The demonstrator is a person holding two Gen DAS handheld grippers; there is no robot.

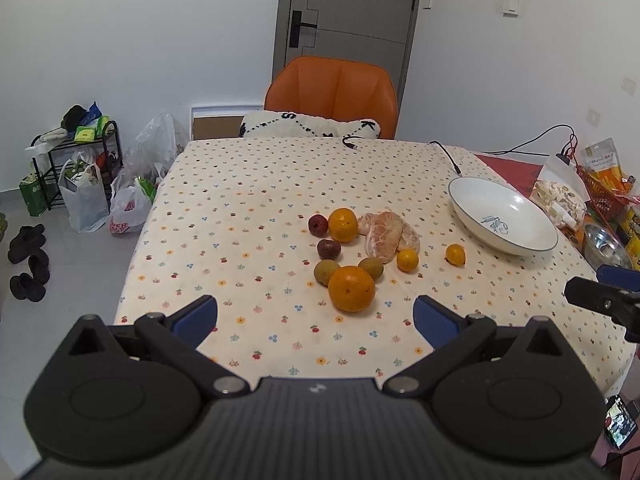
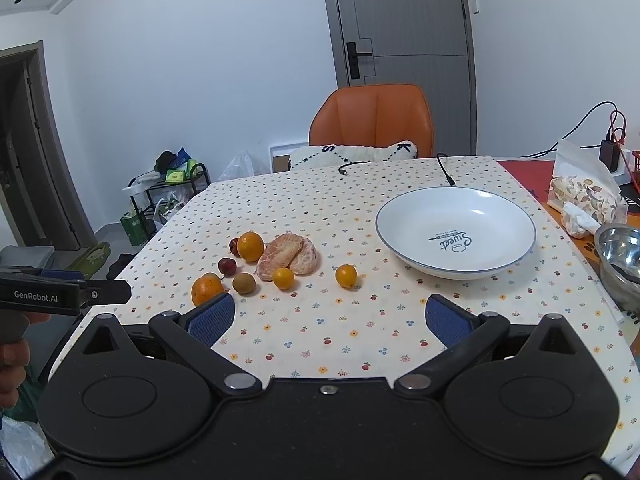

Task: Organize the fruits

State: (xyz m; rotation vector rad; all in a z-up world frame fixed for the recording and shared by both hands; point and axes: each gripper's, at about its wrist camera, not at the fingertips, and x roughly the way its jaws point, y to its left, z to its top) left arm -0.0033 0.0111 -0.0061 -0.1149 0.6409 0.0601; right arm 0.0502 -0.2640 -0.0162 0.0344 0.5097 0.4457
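Both your grippers hang wide open and empty over the near table edge, left gripper (image 1: 315, 316) facing the big orange (image 1: 351, 288) in the fruit cluster, right gripper (image 2: 330, 318) nearer the empty white bowl (image 2: 456, 232) far right.

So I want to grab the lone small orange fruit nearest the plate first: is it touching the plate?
Apart. In the right wrist view, patterned cloth shows between the small orange fruit and the plate rim.
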